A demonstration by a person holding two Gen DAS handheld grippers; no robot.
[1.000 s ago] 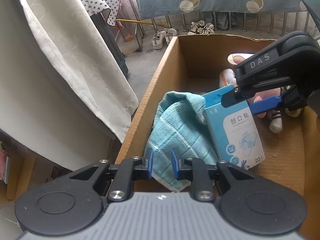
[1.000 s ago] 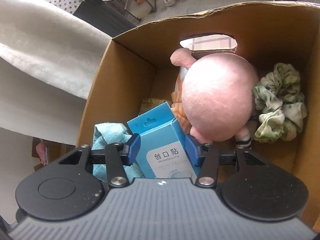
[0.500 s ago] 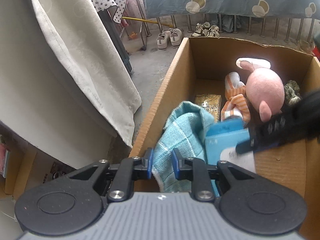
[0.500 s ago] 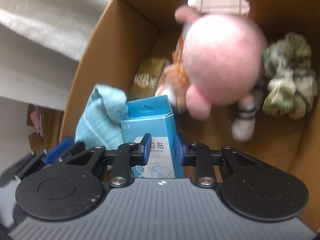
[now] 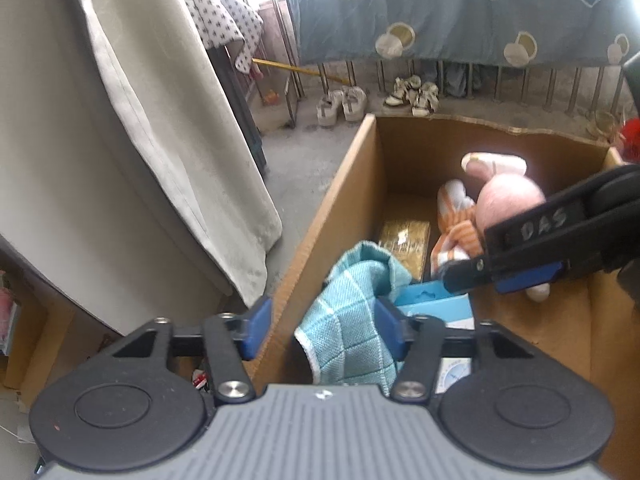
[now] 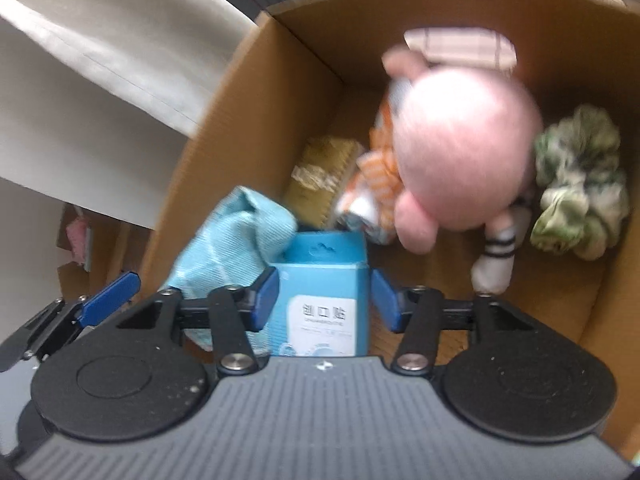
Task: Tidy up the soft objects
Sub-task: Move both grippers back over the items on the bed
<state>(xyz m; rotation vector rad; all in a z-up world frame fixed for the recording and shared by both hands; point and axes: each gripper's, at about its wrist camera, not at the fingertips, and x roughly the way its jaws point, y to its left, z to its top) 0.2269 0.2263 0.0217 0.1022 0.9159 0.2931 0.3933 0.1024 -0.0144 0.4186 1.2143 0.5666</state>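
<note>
1. Concrete floor (image 5: 304, 148) beyond the box, with a blue patterned sheet (image 5: 460, 12) hung over a railing at 12 o'clock, a pale curtain (image 5: 168, 128) at 10 o'clock and two pairs of shoes (image 5: 340, 106) lined up beneath the sheet.
2. Open cardboard box (image 5: 340, 200) filling the lower right of the left wrist view, near wall running from 6 toward 12 o'clock.
3. Inside, toward 1 o'clock in the right wrist view: pink plush toy (image 6: 464, 160) in an orange-striped outfit, lying against the far wall.
4. At 3 o'clock of the plush, touching it: green crumpled scrunchie (image 6: 576, 184).
5. At 9 o'clock of the box interior: teal checked cloth (image 5: 348, 320), bunched against the left wall and draped partly over its edge.
6. Just beside the cloth, upright: blue bandage box (image 6: 324, 284); behind it at 12 o'clock a small gold packet (image 6: 324, 168) flat on the box floor.
7. Left gripper (image 5: 320, 324): fingers spread wide, straddling the box's left wall, cloth between them, not pinched.
8. Right gripper (image 6: 324, 300): fingers parted on either side of the bandage box, the left one right at its side, a sliver of gap at the right; seen from the left wrist view reaching in from 3 o'clock.
</note>
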